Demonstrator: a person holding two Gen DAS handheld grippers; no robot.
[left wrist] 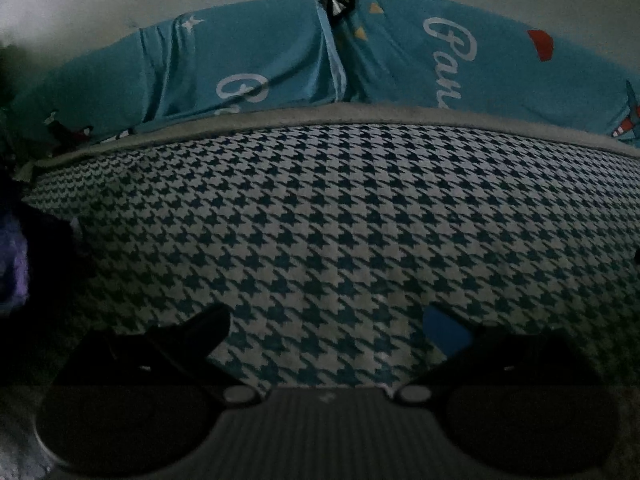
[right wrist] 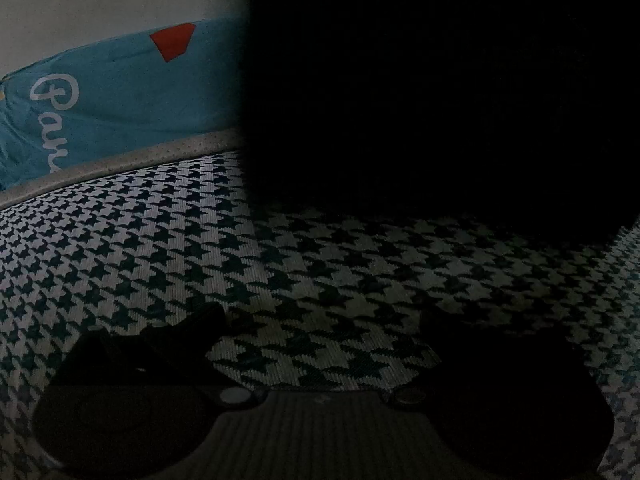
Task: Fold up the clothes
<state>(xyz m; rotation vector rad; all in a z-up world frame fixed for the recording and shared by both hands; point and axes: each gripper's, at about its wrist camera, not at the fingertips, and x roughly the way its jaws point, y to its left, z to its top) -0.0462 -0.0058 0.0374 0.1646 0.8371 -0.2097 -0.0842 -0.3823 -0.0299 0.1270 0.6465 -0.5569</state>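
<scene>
Both the left gripper (left wrist: 326,330) and right gripper (right wrist: 324,330), fingers apart and empty, hover low over the dark-and-white houndstooth woven cloth (left wrist: 340,220), likely readying a grab.

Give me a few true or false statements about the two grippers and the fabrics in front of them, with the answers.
1. The left gripper is open with nothing between its fingers. True.
2. The fabric under both grippers is plain red. False: it is a houndstooth fabric, dark on white.
3. Blue bedding with white script lettering lies beyond the houndstooth fabric. True.
4. The right gripper is clamped on the blue bedding. False: it is open over the houndstooth, and the bedding lies far ahead.
5. The right half of the right wrist view is brightly lit. False: a dark mass fills it.
</scene>
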